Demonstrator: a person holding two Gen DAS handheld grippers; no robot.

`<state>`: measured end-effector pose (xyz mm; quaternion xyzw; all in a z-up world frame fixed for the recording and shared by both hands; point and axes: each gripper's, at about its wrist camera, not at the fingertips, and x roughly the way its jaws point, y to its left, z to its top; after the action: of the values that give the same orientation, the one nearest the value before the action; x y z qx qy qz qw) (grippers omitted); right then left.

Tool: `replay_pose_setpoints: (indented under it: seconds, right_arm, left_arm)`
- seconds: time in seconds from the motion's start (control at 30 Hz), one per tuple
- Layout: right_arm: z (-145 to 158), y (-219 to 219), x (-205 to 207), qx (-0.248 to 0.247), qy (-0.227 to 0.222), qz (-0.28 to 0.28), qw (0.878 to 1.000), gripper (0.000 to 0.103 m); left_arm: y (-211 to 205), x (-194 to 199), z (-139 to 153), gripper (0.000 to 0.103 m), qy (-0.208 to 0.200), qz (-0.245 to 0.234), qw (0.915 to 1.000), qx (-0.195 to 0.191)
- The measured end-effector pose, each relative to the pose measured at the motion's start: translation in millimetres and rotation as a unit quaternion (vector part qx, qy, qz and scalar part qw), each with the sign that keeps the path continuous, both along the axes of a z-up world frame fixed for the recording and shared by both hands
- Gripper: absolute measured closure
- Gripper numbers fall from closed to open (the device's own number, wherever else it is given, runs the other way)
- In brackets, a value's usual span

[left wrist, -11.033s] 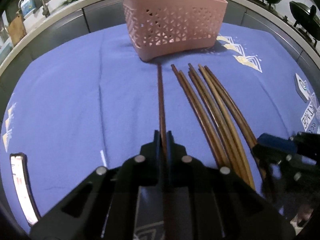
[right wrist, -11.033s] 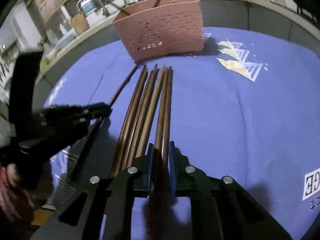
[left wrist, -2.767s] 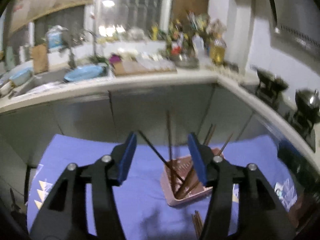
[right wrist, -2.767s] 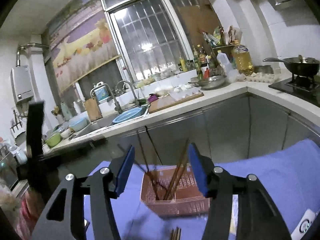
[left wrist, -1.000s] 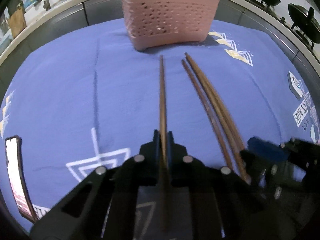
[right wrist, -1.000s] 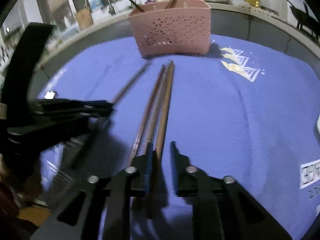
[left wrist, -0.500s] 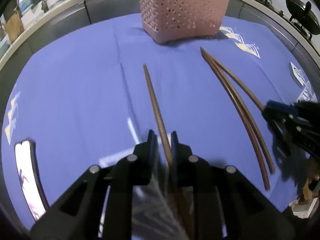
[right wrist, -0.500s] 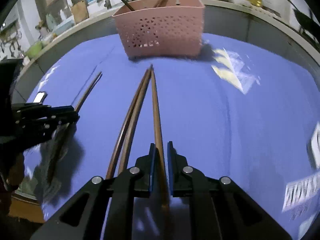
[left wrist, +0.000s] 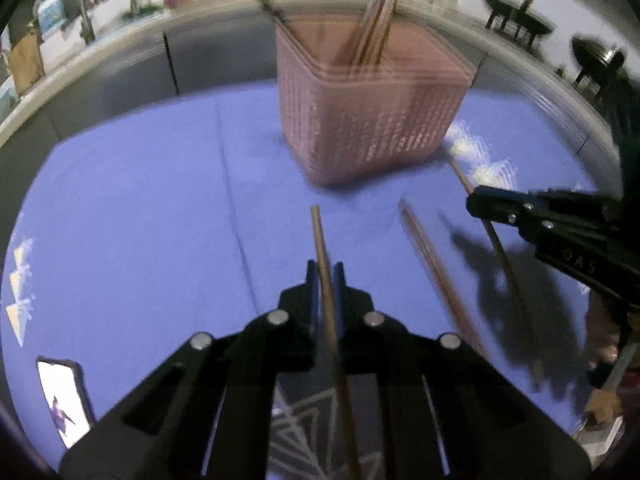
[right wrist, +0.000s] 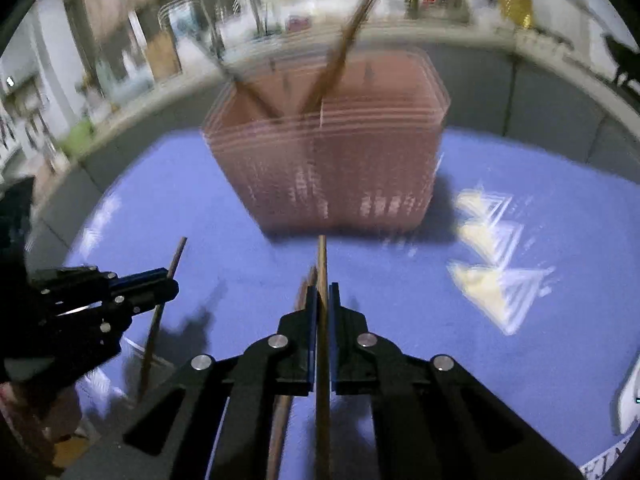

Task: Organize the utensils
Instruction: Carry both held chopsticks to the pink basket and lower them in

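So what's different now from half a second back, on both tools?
Both tools have lifted and swung toward the pink basket, which now looms closer. The left tool still clamps its chopstick, and the right tool still clamps its chopstick, both now raised off the blue cloth. One or two loose chopsticks stay lying on the cloth; blur hides the count. The basket holds its earlier chopsticks.

Phone on blue cloth — screen lit.
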<state>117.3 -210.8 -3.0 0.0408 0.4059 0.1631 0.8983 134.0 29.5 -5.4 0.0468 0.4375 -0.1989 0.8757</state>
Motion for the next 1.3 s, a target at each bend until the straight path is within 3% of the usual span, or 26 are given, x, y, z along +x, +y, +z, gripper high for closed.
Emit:
replay_pose_setpoints:
  seconds: [0.17, 0.27, 0.4, 0.47, 0.57, 0.83, 0.97, 1.13, 1.3]
  right_arm:
    - [68.3, -22.0, -44.5, 0.030, -0.118, -0.005, 0.993, 0.098]
    - [88.4, -21.0, -59.5, 0.026, -0.160, -0.014, 0.987, 0.098]
    - [85.6, -19.5, -62.3, 0.007, -0.177, -0.022, 0.984, 0.098]
    - [90.1, -18.2, -56.4, 0.011, -0.167, -0.021, 0.986, 0.098]
    - [101.7, -15.9, -54.8, 0.014, -0.168, -0.017, 0.986, 0.098]
    - [187.3, -21.4, -18.3, 0.061, -0.220, -0.023, 0.973, 0.098]
    - [219.0, -24.9, 18.1, 0.082, -0.242, -0.045, 0.966, 0.098]
    - [211.3, -19.3, 63.5, 0.078, -0.234, -0.057, 0.967, 0.098]
    - [176.3, -5.8, 97.6, 0.063, -0.186, -0.049, 0.979, 0.098]
  left_arm:
    - [21.1, -27.5, 70.0, 0.098, -0.076, 0.003, 0.9956, -0.055]
    - [24.7, -41.5, 94.5, 0.098, -0.110, 0.000, 0.9919, -0.064]
    - [16.3, -43.5, 90.0, 0.098, -0.117, -0.006, 0.9923, -0.040]
    - [12.5, -36.4, 79.1, 0.098, -0.092, -0.005, 0.9953, -0.030]
    - [12.0, -31.6, 82.9, 0.098, -0.088, -0.004, 0.9954, -0.037]
    - [8.2, -15.5, 191.0, 0.098, -0.185, -0.008, 0.9799, -0.075]
    - [-5.3, 7.6, 230.0, 0.098, -0.219, 0.002, 0.9725, -0.080]
    - [-24.9, 43.4, 234.2, 0.098, -0.226, 0.012, 0.9719, -0.064]
    - [-38.5, 78.8, 203.8, 0.098, -0.188, 0.013, 0.9812, -0.041]
